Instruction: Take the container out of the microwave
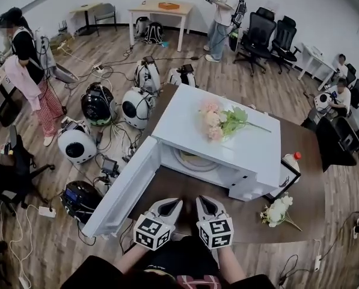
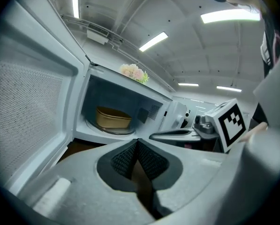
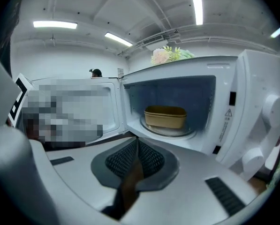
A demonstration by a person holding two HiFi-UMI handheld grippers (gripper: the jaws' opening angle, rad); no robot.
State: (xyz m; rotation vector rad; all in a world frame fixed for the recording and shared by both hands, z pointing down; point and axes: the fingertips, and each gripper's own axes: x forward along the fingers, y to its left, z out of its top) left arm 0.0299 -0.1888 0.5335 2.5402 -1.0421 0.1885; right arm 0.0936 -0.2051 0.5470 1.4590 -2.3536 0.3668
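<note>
Pinching nothing: pads pressed together on left gripper (image 2: pixel 137 143) and right gripper (image 3: pixel 137 141). Side by side over table's (image 1: pixel 301 142) near edge, just in front of open microwave (image 1: pixel 239 146). Tan container (image 3: pixel 165 117) inside on turntable, untouched. Door (image 1: pixel 124 188) swung out left.

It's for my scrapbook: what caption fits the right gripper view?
Closed fingers face the open microwave, tan container on its turntable.
</note>
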